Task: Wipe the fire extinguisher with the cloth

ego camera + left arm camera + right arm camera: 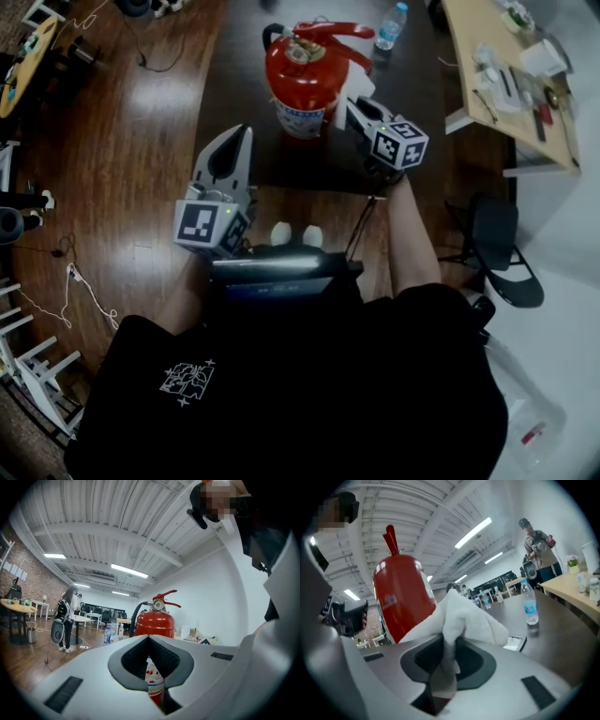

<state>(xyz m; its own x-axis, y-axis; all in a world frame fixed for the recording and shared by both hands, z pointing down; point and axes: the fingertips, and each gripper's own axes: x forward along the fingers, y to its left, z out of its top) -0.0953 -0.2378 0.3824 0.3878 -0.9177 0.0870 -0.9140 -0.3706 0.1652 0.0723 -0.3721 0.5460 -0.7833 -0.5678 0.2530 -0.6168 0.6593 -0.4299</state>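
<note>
The extinguisher stands upright on the dark table, in the upper middle of the head view. It looks heavy, stiff and smooth, so it should stay in place under wiping, and the handle on top is the place to steady it. The left gripper, lower left of it, has its jaws together on nothing. The right gripper, just right of the red body, is clamped on the cloth, which is soft, light and bunched, and seems firmly pinched.

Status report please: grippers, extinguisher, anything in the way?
Left gripper shut, empty, short of the fire extinguisher. Right gripper shut on the white cloth, beside the tank. Water bottle behind, clear.
</note>
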